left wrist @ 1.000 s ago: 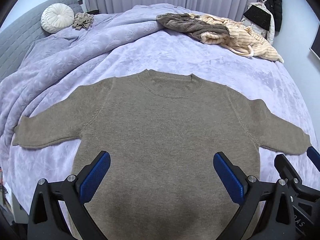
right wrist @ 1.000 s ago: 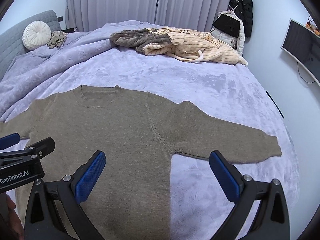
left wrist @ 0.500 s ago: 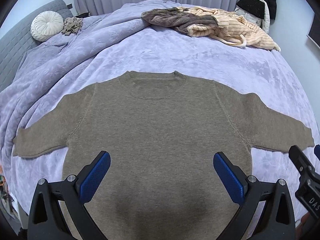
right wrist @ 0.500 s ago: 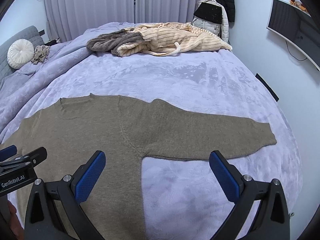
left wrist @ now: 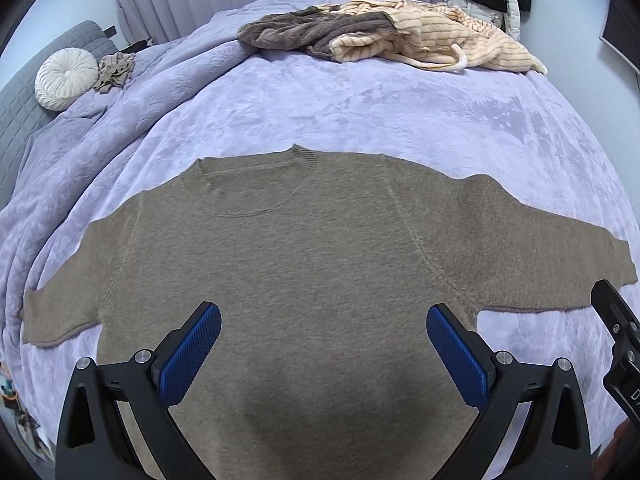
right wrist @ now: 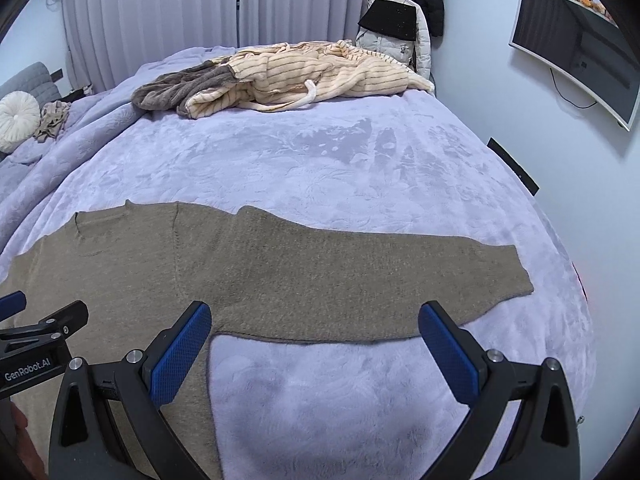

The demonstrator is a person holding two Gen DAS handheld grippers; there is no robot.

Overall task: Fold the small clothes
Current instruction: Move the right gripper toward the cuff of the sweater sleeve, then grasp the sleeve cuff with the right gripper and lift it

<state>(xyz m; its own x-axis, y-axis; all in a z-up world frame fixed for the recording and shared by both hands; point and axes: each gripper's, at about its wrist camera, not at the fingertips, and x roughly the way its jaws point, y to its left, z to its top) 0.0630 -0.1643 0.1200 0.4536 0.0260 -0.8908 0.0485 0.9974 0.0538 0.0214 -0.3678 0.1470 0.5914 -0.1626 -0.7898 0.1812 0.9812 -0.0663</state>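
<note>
A brown knit sweater (left wrist: pixel 304 264) lies flat on the lilac bed (left wrist: pixel 360 112), collar away from me, both sleeves spread sideways. My left gripper (left wrist: pixel 324 320) hovers open over the sweater's lower body, nothing between its blue pads. In the right wrist view the sweater's right sleeve (right wrist: pixel 380 280) stretches across to its cuff (right wrist: pixel 516 272). My right gripper (right wrist: pixel 316 320) is open above the sleeve's lower edge and the bare blanket below the armpit. The left gripper's body (right wrist: pixel 36 332) shows at the left edge of that view.
A heap of brown and cream striped clothes (right wrist: pixel 288 76) lies at the far end of the bed. A round white cushion (left wrist: pixel 66 78) and a small beige garment (left wrist: pixel 116 70) sit far left. A wall screen (right wrist: pixel 576 44) and hanging coats (right wrist: pixel 404 24) are at right.
Both grippers have shifted to the right along the sweater. The right sleeve and cuff now sit in front of the right gripper. Both stay open.
</note>
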